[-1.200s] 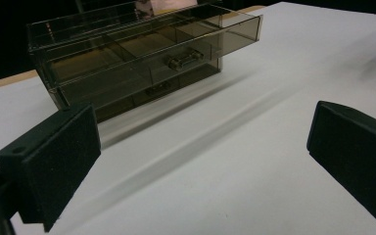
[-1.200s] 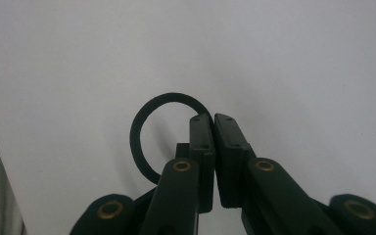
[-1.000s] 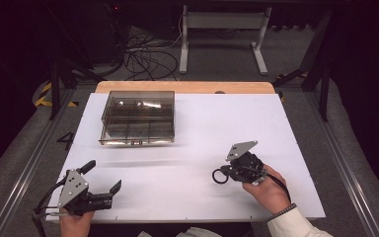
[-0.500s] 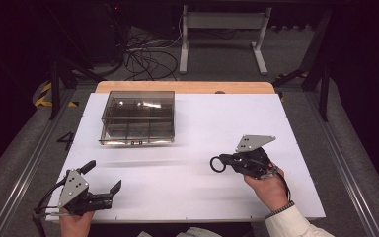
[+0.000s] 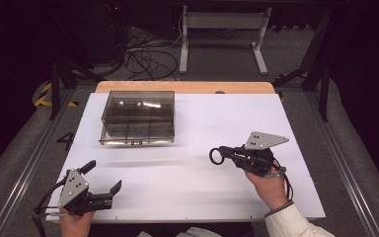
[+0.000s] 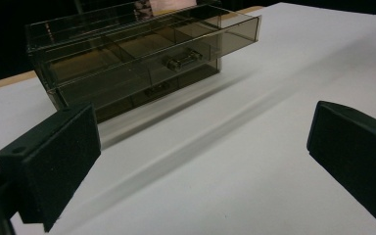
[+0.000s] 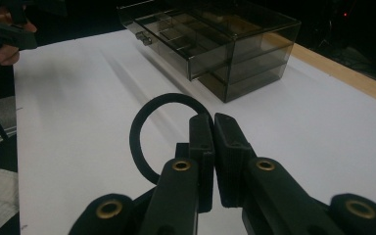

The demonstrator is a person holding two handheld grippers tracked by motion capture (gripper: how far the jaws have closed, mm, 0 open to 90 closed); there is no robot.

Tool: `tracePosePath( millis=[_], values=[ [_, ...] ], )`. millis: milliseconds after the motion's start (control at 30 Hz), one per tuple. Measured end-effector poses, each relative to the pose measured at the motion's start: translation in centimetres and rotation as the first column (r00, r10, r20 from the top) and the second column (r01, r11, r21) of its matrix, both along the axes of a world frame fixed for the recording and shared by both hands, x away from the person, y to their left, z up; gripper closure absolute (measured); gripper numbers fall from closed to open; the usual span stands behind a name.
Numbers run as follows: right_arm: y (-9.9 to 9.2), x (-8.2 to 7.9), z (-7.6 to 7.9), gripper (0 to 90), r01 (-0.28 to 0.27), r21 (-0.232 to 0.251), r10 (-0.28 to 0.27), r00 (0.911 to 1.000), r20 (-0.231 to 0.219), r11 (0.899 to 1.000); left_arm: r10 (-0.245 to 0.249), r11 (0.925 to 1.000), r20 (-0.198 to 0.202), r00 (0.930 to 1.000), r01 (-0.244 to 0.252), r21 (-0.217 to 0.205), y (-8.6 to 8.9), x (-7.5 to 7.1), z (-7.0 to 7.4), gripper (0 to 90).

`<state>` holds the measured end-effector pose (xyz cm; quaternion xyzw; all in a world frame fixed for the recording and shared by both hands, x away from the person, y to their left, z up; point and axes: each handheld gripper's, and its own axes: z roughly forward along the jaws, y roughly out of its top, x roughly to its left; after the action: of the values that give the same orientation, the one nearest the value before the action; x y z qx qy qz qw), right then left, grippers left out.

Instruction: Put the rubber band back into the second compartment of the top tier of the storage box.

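Black rubber ring (image 5: pixel 216 156) is pinched edge-on in the right tool (image 5: pixel 225 154), above the white tabletop (image 5: pixel 217 118) and aimed toward the smoky drawer box (image 5: pixel 138 116) with its top drawer out, while the left tool (image 5: pixel 101 181) rests spread wide.

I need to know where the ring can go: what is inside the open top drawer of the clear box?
The pulled-out top drawer shows divider walls and bare compartments. The tinted walls hide its rear part inside the clear box.
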<state>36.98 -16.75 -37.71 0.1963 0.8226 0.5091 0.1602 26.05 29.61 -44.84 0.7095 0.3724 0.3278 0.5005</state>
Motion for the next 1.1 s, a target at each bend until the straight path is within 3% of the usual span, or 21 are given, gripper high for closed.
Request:
tracePosePath(
  millis=[400, 667, 1100],
  values=[
    [0.3, 0.1, 0.3, 87.0, -0.015, 0.025, 0.015, 0.9996, 0.025, 1.000, -0.004, 1.0000, 0.002, 1.0000, 0.005, -0.008, 0.1, 0.0, 0.0, 0.3],
    [0.9, 0.4, 1.0, 87.0, -0.016, 0.017, 0.015, 0.9992, 0.037, 1.000, -0.012, 0.9999, 0.004, 0.9999, 0.012, -0.008, 0.1, 0.0, 0.0, 0.3],
    [3.6, 2.3, 2.9, 87.0, -0.027, -0.017, 0.028, 0.9984, 0.049, 0.999, -0.008, 1.0000, 0.006, 1.0000, 0.008, -0.001, 0.3, -0.4, 0.0, 0.3]
  ],
)
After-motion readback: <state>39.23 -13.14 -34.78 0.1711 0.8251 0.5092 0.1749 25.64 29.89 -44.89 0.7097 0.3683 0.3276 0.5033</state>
